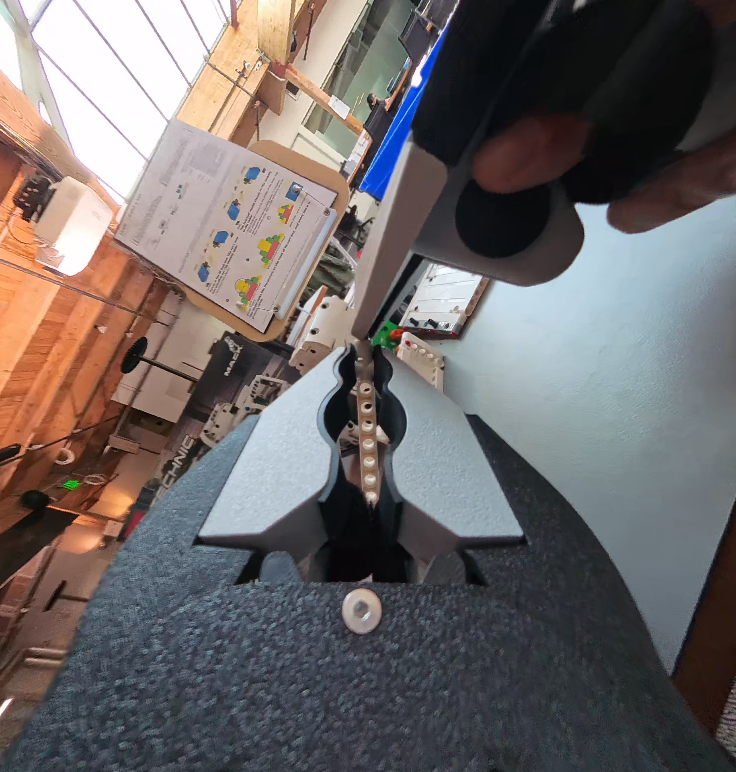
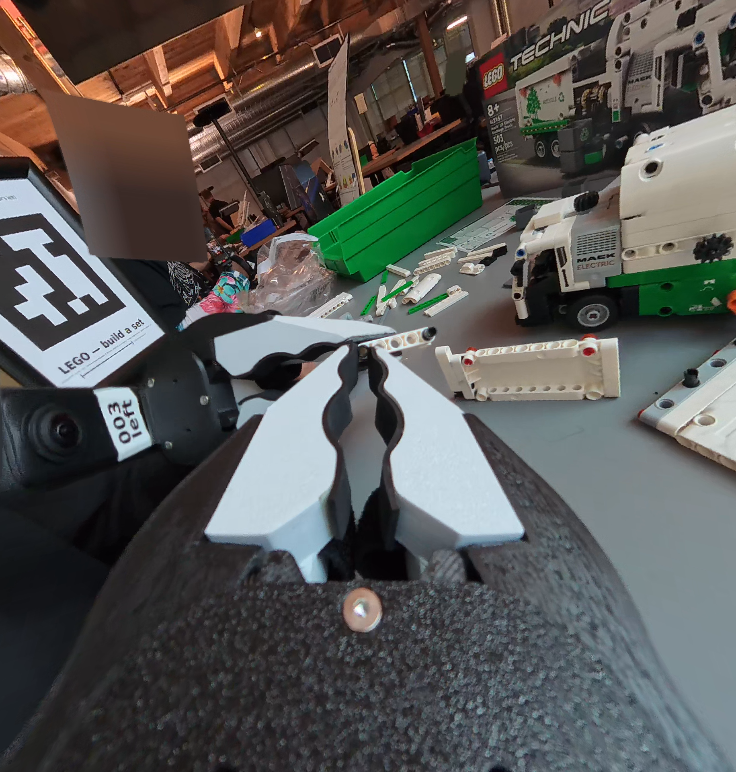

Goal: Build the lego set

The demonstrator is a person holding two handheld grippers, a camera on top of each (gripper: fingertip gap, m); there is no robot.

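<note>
Left gripper (image 2: 357, 330) pinches a white perforated beam (image 1: 368, 434), black pin at its far end, beside the white panel (image 2: 529, 369). Right gripper (image 2: 361, 353) closes on something small at that beam. Toy truck (image 2: 633, 250) behind the panel stands largely assembled; loose pieces (image 2: 420, 284) remain.

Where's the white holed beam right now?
White holed beam is clamped in the left gripper; in the right wrist view its end sticks out beside the right gripper.

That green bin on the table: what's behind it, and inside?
Behind the green bin stand a toy-set box and distant workbenches. Its inside is hidden by the near wall.
</note>
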